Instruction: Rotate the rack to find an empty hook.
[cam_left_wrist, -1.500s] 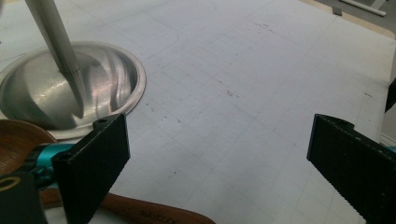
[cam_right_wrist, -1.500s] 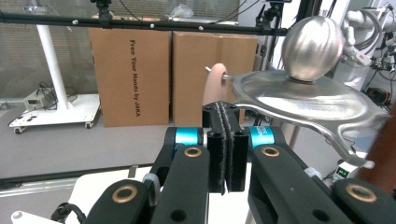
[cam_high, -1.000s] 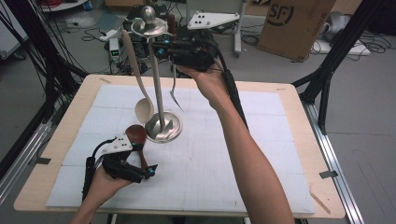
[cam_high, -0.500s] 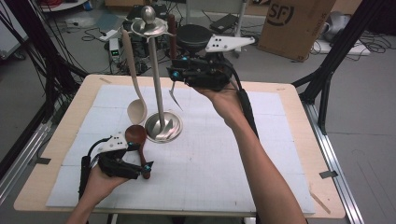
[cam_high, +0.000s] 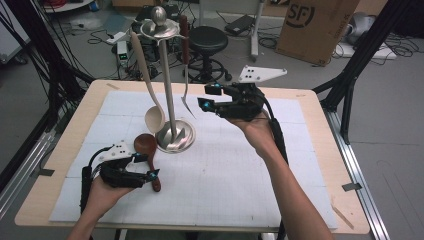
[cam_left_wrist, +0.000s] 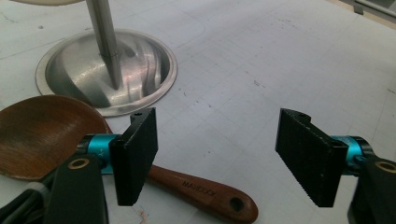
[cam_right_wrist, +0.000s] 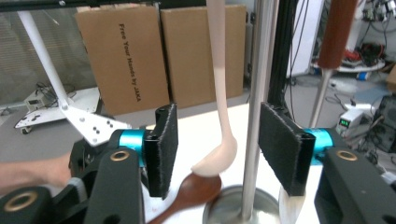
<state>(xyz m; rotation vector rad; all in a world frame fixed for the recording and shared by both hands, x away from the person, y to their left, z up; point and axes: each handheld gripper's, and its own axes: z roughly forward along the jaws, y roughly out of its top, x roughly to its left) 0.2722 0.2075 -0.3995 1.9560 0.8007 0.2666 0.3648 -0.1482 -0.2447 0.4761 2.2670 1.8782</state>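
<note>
Workshop floor behind the bench carries cable runs, a black stool and brown cardboard boxes (cam_high: 320, 27). Pale wooden tabletop (cam_high: 320, 107) carries a white gridded mat covering most of it.

Tall polished steel utensil stand with a round domed base (cam_high: 175, 137) sits left of the tabletop's centre. From its top ring hang a cream long-handled ladle-spoon (cam_high: 152, 117) and a steel fork with a dark brown wooden handle (cam_high: 186, 100); both are judged already hung. Dark brown wooden spoon (cam_high: 146, 150) lies flat on the mat between the stand's base and the tabletop's near left corner, bowl just beside the base rim, handle running toward the near edge. That spoon is judged to be the piece left to hang.

Left hand-held gripper (cam_high: 145, 167) lies low over the mat, forearm entering from the near edge. Its jaws have just been closing but are spread, straddling the spoon's handle in the left gripper view; the pads do not press on it.

Right hand-held gripper (cam_high: 210, 97) is held level above the tabletop's far half, right of the stand, pointing at it. Its jaws have just been opening; nothing is gripped.
</note>
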